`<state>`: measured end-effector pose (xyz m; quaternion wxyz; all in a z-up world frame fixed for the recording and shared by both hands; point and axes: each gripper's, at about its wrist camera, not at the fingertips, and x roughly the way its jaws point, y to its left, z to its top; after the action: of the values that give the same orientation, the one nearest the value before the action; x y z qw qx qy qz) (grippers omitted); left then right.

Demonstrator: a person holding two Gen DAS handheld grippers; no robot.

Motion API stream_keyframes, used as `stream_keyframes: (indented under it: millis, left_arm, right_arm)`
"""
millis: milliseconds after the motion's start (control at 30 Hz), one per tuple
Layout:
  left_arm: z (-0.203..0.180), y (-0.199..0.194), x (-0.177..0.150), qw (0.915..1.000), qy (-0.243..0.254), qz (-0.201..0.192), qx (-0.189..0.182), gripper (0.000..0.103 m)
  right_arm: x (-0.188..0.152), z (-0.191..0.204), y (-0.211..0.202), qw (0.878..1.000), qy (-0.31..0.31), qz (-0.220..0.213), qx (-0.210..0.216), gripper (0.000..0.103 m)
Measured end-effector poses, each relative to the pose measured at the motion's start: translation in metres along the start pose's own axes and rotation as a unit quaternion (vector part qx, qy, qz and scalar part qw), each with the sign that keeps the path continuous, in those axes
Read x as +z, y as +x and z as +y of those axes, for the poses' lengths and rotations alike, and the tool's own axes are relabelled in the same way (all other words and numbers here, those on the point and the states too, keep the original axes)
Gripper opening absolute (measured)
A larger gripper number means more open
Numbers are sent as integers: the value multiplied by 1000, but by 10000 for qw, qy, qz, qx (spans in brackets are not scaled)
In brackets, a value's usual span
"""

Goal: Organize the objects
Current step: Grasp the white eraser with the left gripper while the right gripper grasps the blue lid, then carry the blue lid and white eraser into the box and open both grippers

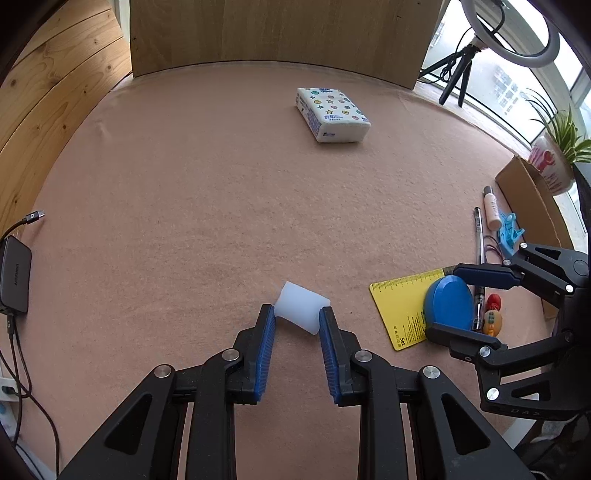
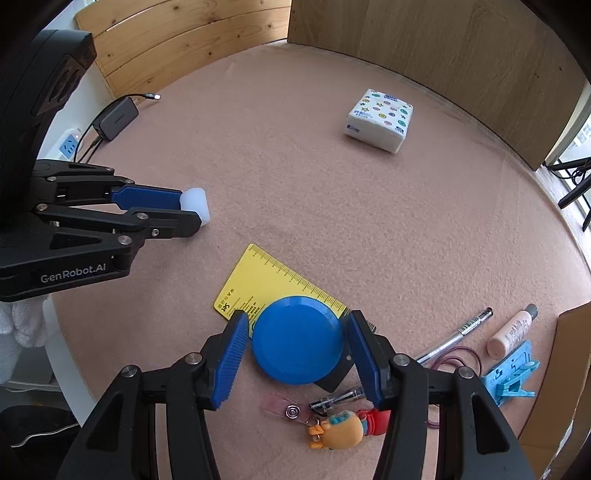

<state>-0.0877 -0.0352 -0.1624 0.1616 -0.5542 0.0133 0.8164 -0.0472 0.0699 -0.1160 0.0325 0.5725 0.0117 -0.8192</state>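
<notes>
- The right gripper point(image 2: 295, 350) has its blue pads on either side of the blue disc point(image 2: 297, 339), one touching or nearly touching each edge; I judge it holds the disc by its rim, because a flat round thing gives no other purchase.
- The disc sits partly over the yellow ruler point(image 2: 266, 284), and whether it is lifted clear of it I cannot tell.
- This gripper points forward and down over the near clutter: a badge clip point(image 2: 284, 408), a cartoon keychain point(image 2: 340, 430), a pen point(image 2: 458, 332), a blue clip point(image 2: 511, 373) and a pink tube point(image 2: 511, 332) lie close together at the near right, likely a pile waiting to be sorted.
- The left gripper point(image 1: 297, 317) is closed narrow on a white cup point(image 1: 301, 310), which lies tilted on its side between the fingertips, touching or just above the mat point(image 1: 184, 184).
- Only the tips pinch the cup, so the hold looks light; I judge it soft and likely to slip or deform.
- The left gripper reaches level and low, well apart from the right one, so the two do not crowd each other.
- A cardboard box point(image 1: 532, 199) stands at the right edge beside the clutter, a likely place for small things.
- Farthest off, a tissue pack point(image 1: 330, 114) lies alone near the wooden board point(image 1: 277, 33).
</notes>
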Motion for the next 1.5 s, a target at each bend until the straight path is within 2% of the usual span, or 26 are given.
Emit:
stream_keyframes:
  millis: [67, 167, 333, 600, 833, 1200, 1500]
  left_arm:
    - [0, 0, -2, 10000, -45, -1, -40, 26]
    - [-1, 1, -5, 10000, -67, 3, -59, 26]
    - [-4, -5, -4, 9998, -114, -119, -148, 25]
    - [-26, -26, 4, 9988, -6, -390, -281, 25]
    - [-60, -42, 10, 9970, 192, -581, -472, 25]
    - [-145, -43, 27, 9905, 764, -666, -929, 25]
    - [-247, -36, 36, 9772, 1492, -633, -1372, 25]
  right_arm:
    - [-3, -4, 3, 10000, 46, 76, 0, 51]
    - [-6, -5, 0, 10000, 91, 31, -26, 46]
    - [-9, -7, -6, 9995, 298, -112, 38, 46]
    - [-13, -22, -40, 9962, 688, -523, 131, 46]
    - [-30, -49, -78, 9905, 1076, -854, -35, 46]
    - [-91, -117, -137, 9713, 1973, -1191, -586, 46]
    - [-152, -174, -169, 9488, 2680, -1244, -1117, 46]
